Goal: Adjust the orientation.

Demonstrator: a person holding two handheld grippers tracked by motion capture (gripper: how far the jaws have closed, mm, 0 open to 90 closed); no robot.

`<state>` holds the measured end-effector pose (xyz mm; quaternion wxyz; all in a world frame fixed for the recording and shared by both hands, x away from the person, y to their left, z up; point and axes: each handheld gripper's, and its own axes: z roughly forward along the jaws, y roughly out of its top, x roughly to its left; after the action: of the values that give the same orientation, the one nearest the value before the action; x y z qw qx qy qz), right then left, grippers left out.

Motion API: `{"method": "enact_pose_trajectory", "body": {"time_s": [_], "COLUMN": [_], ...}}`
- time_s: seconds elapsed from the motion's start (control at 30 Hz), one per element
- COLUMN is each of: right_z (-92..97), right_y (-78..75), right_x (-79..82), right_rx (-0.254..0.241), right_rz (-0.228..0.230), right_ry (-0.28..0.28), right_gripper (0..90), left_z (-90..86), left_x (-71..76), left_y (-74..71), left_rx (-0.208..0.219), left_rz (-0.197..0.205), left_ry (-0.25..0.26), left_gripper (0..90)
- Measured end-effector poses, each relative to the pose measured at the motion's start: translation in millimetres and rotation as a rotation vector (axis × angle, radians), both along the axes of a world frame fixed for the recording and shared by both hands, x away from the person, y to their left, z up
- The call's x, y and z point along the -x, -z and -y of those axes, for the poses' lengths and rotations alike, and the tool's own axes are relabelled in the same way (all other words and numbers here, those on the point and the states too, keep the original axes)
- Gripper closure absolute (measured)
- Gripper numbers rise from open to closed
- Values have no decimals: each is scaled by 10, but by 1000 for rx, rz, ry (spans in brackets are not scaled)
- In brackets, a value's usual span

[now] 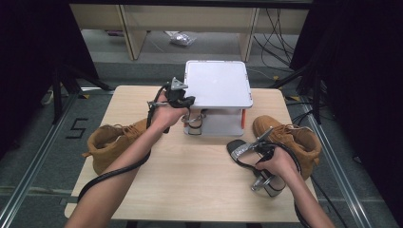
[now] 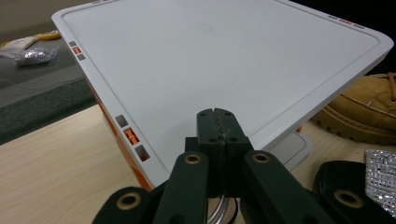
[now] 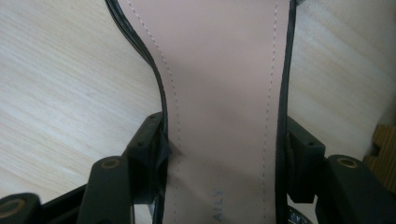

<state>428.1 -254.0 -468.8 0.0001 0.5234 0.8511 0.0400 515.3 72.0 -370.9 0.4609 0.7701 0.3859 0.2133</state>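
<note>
Heeled sandal [image 1: 247, 159] lying on the desk [image 1: 190, 175] near its right edge, long axis running from the glittered toe strap toward the person. The right gripper [image 3: 224, 140] straddles its insole [image 3: 219, 70], fingers [image 3: 150, 140] grasping the narrow waist from both sides. The left gripper [image 2: 217, 128], fingers clenched with nothing seen between the tips, hovers over the white shelf [image 1: 218, 83]; a second sandal [image 1: 196, 122] sits beneath it
</note>
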Motion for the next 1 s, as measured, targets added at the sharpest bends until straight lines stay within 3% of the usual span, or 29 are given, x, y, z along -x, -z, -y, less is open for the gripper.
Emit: {"method": "enact_pose_trajectory", "body": {"time_s": [0.23,0.33,0.37,0.43,0.5,0.53,0.93,0.97,1.0], "right_z": [-43,-61,-59,-68,-86,-92,-134,-155,-169], "right_y": [-48,-54,-64,-60,-75,-99,-171,-190,-215], "right_x": [46,60,55,66,77,76,81,85,84], "right_rx": [-16,-20,-25,-25,-35,-33,-38,-34,-62], "right_rz": [10,19,2,32,35,21,94,91,69], "right_ry": [71,82,76,85,92,90,105,123,123], "right_gripper": [435,435,435,436,436,436,437,438,438], "left_z": [3,15,4,2,3,4,6,5,6], "left_x": [0,5,4,2,2,3,5,5,6], "left_y": [-2,-2,-4,-5,-8,-7,-7,-6,-6], "left_rx": [-4,5,-8,-9,-10,-11,-13,-13,-13], "left_rz": [1,0,0,0,-3,-2,0,0,0], "left_ry": [0,-7,-2,0,-1,-2,-1,-1,-1], "left_gripper": [895,895,895,895,895,895,895,895,895]}}
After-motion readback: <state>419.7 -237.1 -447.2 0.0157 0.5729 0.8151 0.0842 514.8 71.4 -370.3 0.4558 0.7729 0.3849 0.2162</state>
